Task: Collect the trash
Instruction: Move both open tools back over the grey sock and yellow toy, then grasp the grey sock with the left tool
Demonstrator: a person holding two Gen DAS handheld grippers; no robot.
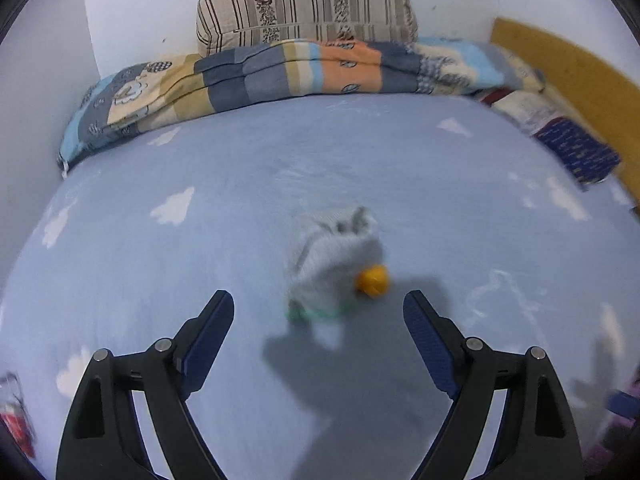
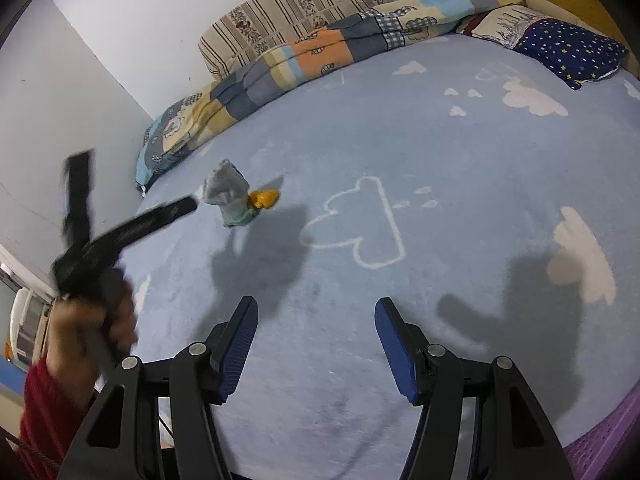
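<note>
A small crumpled grey bag (image 1: pixel 332 256) with a green edge lies on the light blue cloud-print bed sheet (image 1: pixel 160 280), and an orange round object (image 1: pixel 372 280) touches its right side. My left gripper (image 1: pixel 320 300) is open just short of the bag, whose near end sits between the fingertips; the picture is blurred. In the right wrist view the bag (image 2: pixel 228 192) and the orange object (image 2: pixel 264 198) lie far to the left, with the left gripper (image 2: pixel 136 180) beside them, held by a hand (image 2: pixel 92 320) in a red sleeve. My right gripper (image 2: pixel 316 304) is open over bare sheet.
A folded patchwork quilt (image 1: pixel 280 72) and a striped cushion (image 1: pixel 308 8) line the far wall. A star-print pillow (image 2: pixel 572 48) lies by the wooden headboard (image 1: pixel 580 80). A purple bed edge (image 2: pixel 600 440) runs at the lower right.
</note>
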